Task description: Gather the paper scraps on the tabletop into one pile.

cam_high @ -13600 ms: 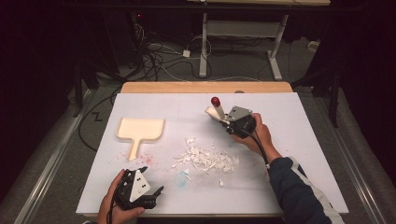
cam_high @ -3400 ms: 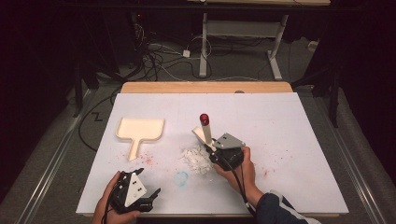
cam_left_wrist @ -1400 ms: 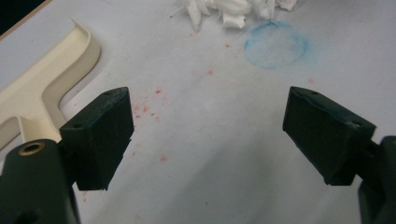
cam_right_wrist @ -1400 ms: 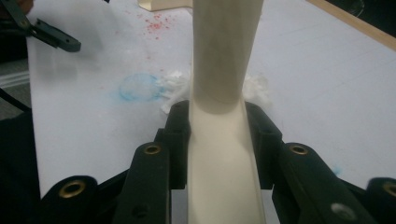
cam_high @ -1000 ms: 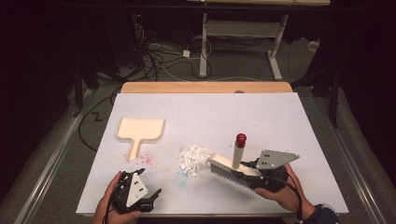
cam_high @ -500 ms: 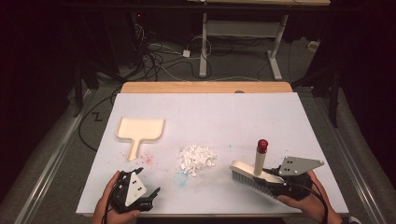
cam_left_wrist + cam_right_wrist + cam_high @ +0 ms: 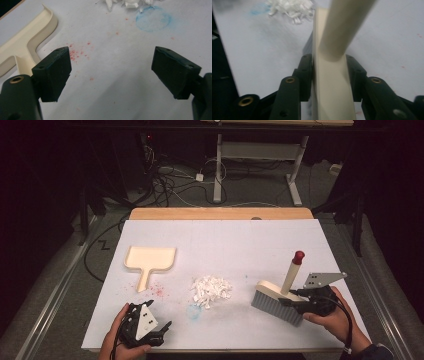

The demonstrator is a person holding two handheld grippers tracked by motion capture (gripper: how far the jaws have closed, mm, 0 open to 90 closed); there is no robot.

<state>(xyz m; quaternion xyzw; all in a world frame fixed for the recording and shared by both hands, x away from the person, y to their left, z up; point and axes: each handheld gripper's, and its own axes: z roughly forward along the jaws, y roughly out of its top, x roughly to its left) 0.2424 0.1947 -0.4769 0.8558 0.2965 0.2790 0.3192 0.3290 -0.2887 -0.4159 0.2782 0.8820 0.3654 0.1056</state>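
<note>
While the right gripper [image 7: 296, 301] clamps the cream hand brush with grey bristles [image 7: 274, 298] between its jaws, the left gripper [image 7: 161, 329] sits wide open, cream plastic dustpan [image 7: 23, 46] just beyond its left jaw.

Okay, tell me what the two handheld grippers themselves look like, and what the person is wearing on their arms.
Both grippers are black. The left gripper carries a pale three-cornered plate with small holes, the right gripper a grey one, with a black cable trailing past the wrist. The fingers are blocky black pads on arms with brass-coloured rivets. A dark sleeve covers the right forearm.
</note>
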